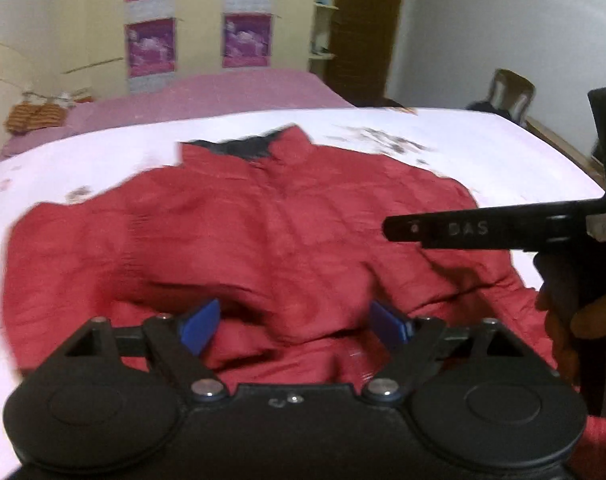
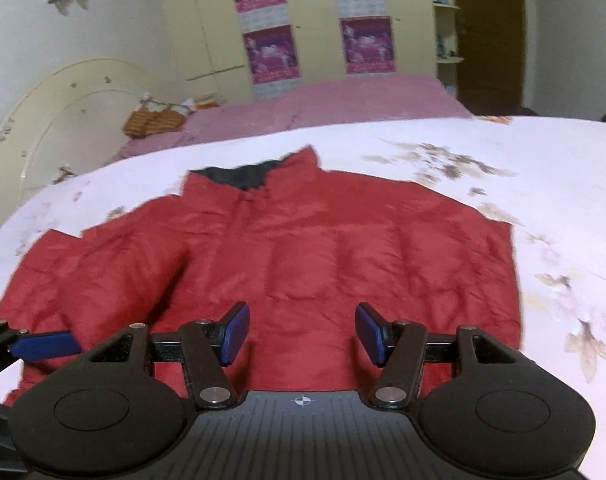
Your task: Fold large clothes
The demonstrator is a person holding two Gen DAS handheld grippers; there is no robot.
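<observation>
- Red quilted jacket (image 2: 303,264) lies front-up on a white floral bedsheet (image 2: 543,184), its stand-up collar, lined in dark fabric, pointing away from both cameras.
- From the right wrist view, the right side of the jacket ends in a straight folded edge, while a sleeve is laid across the body on the left side.
- From the left wrist view, the jacket (image 1: 263,240) shows a puffy fold running across its near part, just beyond the fingertips.
- Left gripper (image 1: 293,322) hovers over the jacket's near edge with its blue pads (image 1: 199,326) spread wide; no cloth sits between them.
- Right gripper (image 2: 303,334) hangs over the lower middle of the jacket, its blue pads (image 2: 235,332) standing apart with only the jacket's surface seen below and nothing clamped.
- One black finger of the right gripper, bearing pale letters, reaches in from the right edge of the left wrist view, with the hand (image 1: 575,320) that holds its grip below it.
- A blue fingertip of the left gripper enters the right wrist view at the left edge, over the folded sleeve.
- Beyond the sheet lies a pink bedspread (image 2: 343,100), with an orange knitted item (image 2: 151,122) at its left end.
- Cream wardrobe doors carry purple posters (image 2: 271,54) behind the bed.
- A chair (image 1: 511,92) stands by the far right wall.
</observation>
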